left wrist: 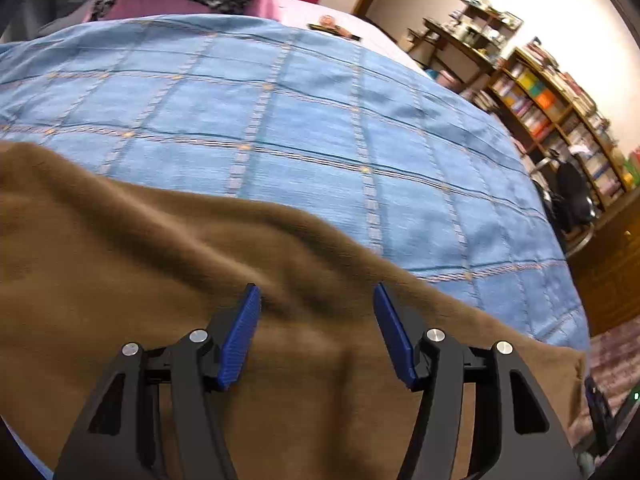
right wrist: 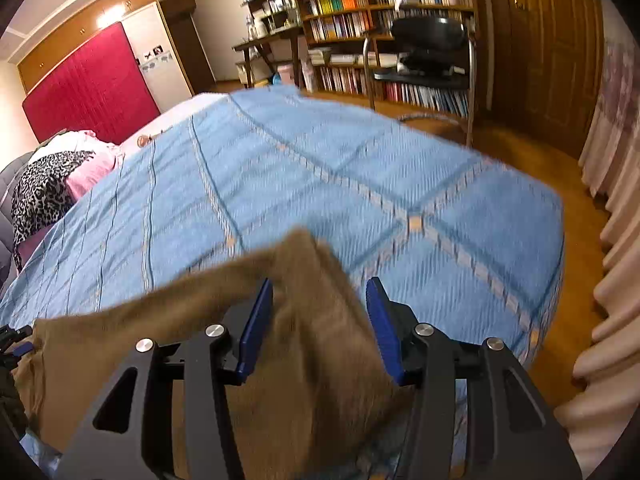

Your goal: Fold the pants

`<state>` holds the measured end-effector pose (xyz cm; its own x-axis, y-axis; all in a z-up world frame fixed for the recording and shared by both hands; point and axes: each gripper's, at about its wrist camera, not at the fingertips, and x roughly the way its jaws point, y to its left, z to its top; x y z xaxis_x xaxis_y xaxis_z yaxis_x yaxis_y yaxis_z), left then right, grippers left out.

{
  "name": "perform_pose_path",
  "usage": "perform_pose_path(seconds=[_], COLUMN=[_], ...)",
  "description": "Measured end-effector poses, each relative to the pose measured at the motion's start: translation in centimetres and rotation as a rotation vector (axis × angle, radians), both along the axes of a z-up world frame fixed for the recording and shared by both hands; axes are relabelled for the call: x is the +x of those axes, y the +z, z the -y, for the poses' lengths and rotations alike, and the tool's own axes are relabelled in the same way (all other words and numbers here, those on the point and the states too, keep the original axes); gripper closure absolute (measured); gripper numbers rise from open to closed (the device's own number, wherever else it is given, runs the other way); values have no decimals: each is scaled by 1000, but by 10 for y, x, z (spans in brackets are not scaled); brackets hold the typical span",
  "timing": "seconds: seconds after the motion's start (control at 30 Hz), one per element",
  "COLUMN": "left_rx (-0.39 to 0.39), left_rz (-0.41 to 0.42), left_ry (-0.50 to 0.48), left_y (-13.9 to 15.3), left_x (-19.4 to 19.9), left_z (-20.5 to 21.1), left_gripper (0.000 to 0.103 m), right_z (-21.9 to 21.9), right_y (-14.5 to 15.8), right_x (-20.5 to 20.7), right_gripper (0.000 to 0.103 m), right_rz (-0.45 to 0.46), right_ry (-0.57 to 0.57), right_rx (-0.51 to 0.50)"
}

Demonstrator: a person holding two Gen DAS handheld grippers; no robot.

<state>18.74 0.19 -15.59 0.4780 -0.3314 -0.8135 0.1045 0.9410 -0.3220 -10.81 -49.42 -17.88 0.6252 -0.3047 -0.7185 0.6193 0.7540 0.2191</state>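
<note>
Brown pants (left wrist: 160, 260) lie rumpled on a blue checked bedspread (left wrist: 280, 100), along its near edge. My left gripper (left wrist: 316, 292) hovers over them, open, with its blue pads (left wrist: 240, 340) wide apart and only flat fabric below. In the right wrist view one end of the pants (right wrist: 120, 340) rises in a blurred peak between the fingers of my right gripper (right wrist: 320, 284). Those jaws stand apart, and the pads (right wrist: 380, 320) do not clamp the cloth. The bedspread (right wrist: 320, 168) stretches away beyond.
Pink and leopard-print bedding (right wrist: 44, 188) is piled at the head of the bed. Bookshelves (right wrist: 380, 20) and a black chair (right wrist: 432, 52) stand past the far side. A pale curtain (right wrist: 612, 280) hangs on the right over the wooden floor (right wrist: 560, 184).
</note>
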Motion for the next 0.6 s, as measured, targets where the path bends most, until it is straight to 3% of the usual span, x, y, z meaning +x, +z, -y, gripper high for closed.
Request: perform_pose_path(seconds=[0.1, 0.2, 0.3, 0.4, 0.5, 0.6], left_rx=[-7, -51, -26, -25, 18, 39], left_rz=[-37, -54, -36, -10, 21, 55], left_ry=[46, 33, 26, -1, -38, -86], left_y=[-16, -29, -21, -9, 4, 17], left_x=[5, 9, 4, -5, -15, -30], left_z=[-24, -33, -26, -18, -2, 18], left_gripper=[44, 44, 42, 40, 40, 40], right_z=[-6, 0, 14, 17, 19, 23], right_y=[-16, -24, -12, 4, 12, 7], right_x=[1, 7, -6, -29, -58, -87], right_gripper=[49, 45, 45, 45, 39, 36], right_rz=[-49, -67, 21, 89, 100, 125], right_ry=[-1, -7, -50, -86, -148, -201], right_rx=[-16, -2, 114, 135, 135, 209])
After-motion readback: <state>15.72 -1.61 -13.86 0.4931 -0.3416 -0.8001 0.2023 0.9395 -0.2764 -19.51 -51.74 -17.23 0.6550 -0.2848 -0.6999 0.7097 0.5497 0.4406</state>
